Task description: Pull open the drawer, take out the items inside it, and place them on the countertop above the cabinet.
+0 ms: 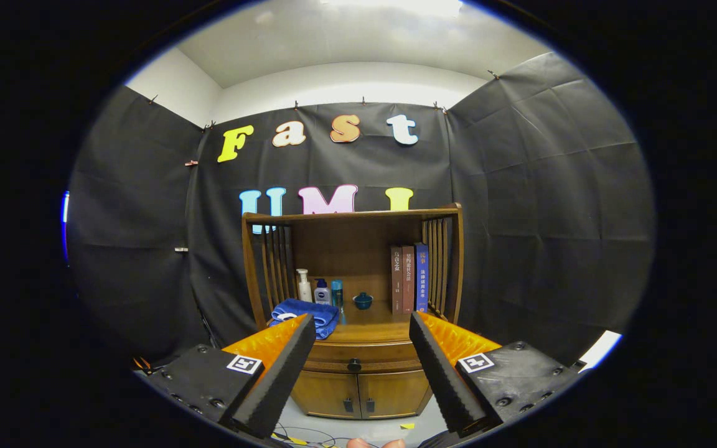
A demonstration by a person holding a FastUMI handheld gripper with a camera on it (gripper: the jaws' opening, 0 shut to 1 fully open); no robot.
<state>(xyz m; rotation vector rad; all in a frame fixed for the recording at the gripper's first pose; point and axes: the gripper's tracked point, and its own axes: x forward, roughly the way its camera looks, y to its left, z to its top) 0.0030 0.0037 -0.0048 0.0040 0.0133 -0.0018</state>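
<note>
Wooden cabinet (358,367) seen head-on from the gripper (362,333), whose two fingers (284,367) are spread wide and released, holding nothing. The gap between them frames the closed drawer (358,356) and its single dark knob (354,365), which lie beyond the fingertips and well apart from them, with open air in between. Below the drawer are two closed cabinet doors (360,393), each with one small dark handle. Above it, the counter (371,328) runs between two slatted side panels (442,267) under a top board, so it is open toward the front only. On the counter stand three bottles (320,290) at the left rear, one folded blue towel (299,314) in front of them at the left front edge, one small teal lidded pot (363,301) near the middle, and three upright books (409,278) against the right panel. The counter's middle front strip is bare. Light floor (365,428) with loose cables lies before the cabinet.
</note>
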